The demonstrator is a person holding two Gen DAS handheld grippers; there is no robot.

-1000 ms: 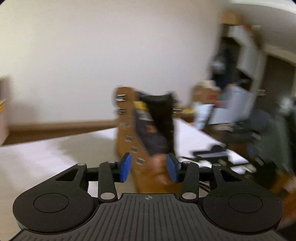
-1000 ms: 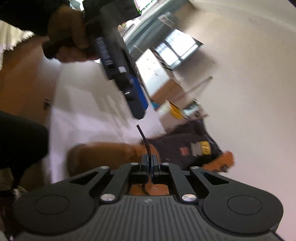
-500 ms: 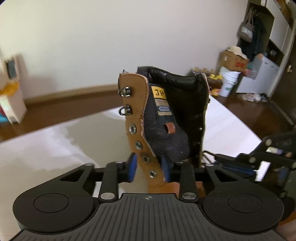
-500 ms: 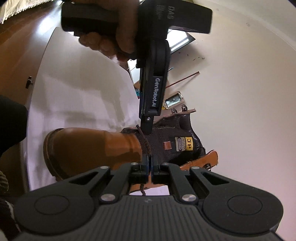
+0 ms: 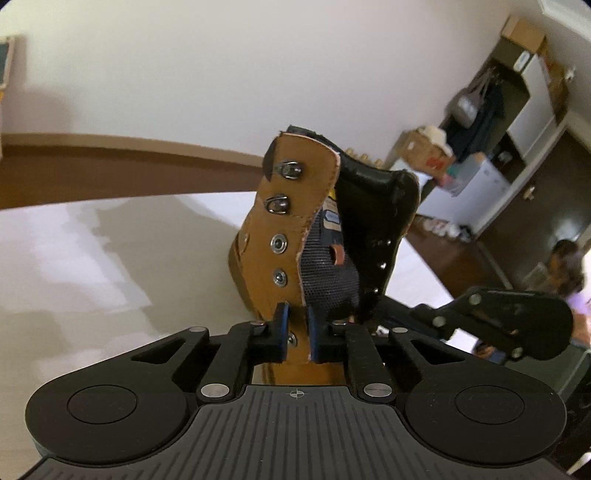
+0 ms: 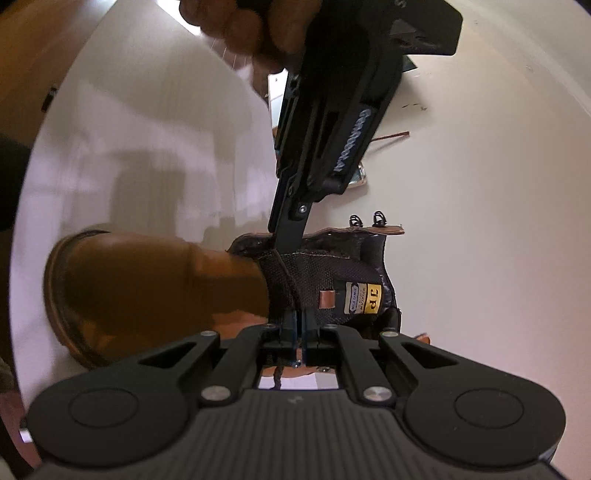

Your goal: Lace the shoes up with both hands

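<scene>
A tan leather boot (image 6: pixel 155 291) stands on the white surface (image 6: pixel 140 147). In the right wrist view its long axis runs across the picture, rounded toe to the left and open shaft to the right, with the dark mesh tongue (image 6: pixel 325 280) and its yellow label facing the camera. In the left wrist view the shaft rises upright and leans slightly right, and the near eyelet flap (image 5: pixel 291 236) shows two hooks above a row of round eyelets. The left gripper (image 5: pixel 297 338) straddles the lower edge of that flap; its blue fingers (image 5: pixel 282 332) are closing, narrowly parted, with the leather between them. The right gripper (image 6: pixel 298 328) is clamped on a dark lace (image 6: pixel 286 275) that runs up across the tongue towards the left gripper's tips. A hand (image 6: pixel 251 29) grips the left tool's handle.
</scene>
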